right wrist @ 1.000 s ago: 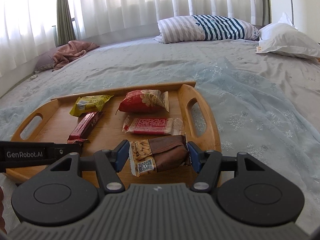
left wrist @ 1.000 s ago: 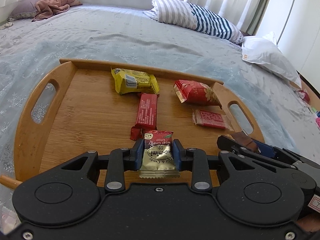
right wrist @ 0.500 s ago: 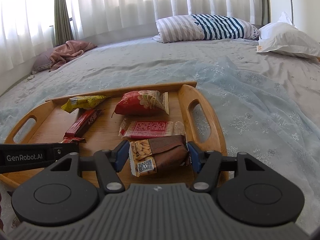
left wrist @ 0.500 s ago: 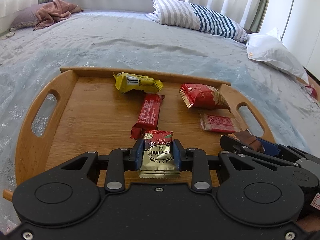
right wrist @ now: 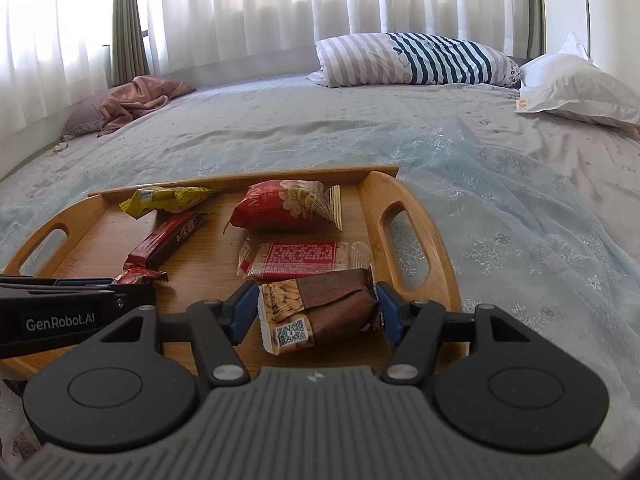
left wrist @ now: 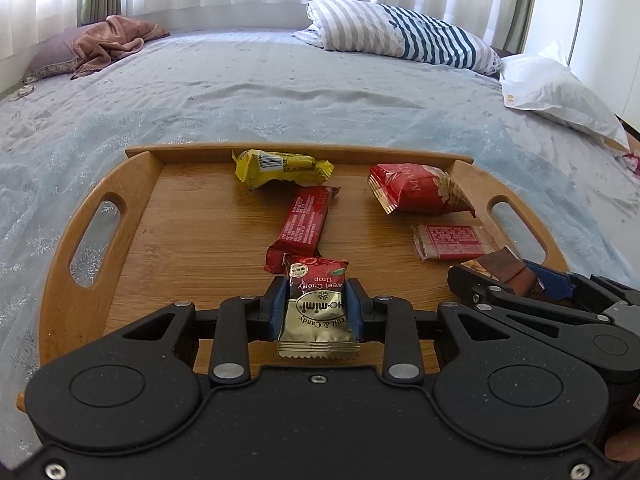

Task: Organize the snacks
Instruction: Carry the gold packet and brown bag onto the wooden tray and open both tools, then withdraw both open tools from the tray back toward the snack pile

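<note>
Gripping candy packet (left wrist: pixel 318 312), left tongs (left wrist: pixel 318 310) narrow; right tongs (right wrist: pixel 316 312) wider, clamping peanut pack (right wrist: pixel 320 310)

A honey-brown wooden tray (left wrist: pixel 132 184) carries a yellow packet (left wrist: pixel 280 165), a dark red bar (left wrist: pixel 306 220) and a red pouch (left wrist: pixel 416 194). The bedspread (left wrist: pixel 280 92) is pale blue-grey; one pillow (left wrist: pixel 400 38) bears grey and navy stripes.

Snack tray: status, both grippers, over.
Left gripper shut on candy packet. Right gripper shut on peanut packet. Four snacks lie on tray; nothing blocking.
</note>
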The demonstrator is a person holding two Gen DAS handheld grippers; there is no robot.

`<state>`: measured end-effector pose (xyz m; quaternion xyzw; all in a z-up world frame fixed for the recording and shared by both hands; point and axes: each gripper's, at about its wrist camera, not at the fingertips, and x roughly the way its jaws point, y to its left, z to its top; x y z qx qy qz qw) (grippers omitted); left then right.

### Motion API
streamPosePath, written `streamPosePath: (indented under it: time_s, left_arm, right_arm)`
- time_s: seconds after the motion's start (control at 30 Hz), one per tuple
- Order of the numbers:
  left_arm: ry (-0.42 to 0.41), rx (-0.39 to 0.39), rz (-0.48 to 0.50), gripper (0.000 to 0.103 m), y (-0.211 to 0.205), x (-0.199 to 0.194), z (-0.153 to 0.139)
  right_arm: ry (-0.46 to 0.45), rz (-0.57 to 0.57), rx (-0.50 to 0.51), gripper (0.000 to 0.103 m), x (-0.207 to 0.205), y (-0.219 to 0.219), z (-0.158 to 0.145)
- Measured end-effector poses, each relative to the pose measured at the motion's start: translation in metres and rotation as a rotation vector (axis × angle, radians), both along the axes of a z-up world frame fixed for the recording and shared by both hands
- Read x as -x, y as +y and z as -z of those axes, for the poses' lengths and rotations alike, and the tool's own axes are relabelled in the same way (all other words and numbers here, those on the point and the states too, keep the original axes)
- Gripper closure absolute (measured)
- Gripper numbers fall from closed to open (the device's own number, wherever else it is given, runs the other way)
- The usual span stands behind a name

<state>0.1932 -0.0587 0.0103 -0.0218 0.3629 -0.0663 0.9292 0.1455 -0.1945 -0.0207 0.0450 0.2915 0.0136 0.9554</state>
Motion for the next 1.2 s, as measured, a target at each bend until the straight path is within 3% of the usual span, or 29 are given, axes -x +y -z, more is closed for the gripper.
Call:
streamPosePath:
  time_s: [0.5, 0.77, 1.2]
  left_arm:
    - [0.005, -0.011, -0.001, 0.072, 0.001, 0.003, -0.003]
    - [-0.022, -0.018, 0.001, 0.058, 0.003, 0.013, -0.012]
    - [-0.086, -0.035, 0.017, 0.037, 0.017, 0.051, -0.033]
  right_arm:
    - [0.001, -0.013, -0.004, 0.025, 0.003, 0.001, -0.003]
    - [-0.012, -0.018, 0.007, 0.024, 0.013, 0.0, -0.007]
    - [-0.069, -0.044, 0.045, 0.014, 0.052, 0.006, -0.022]
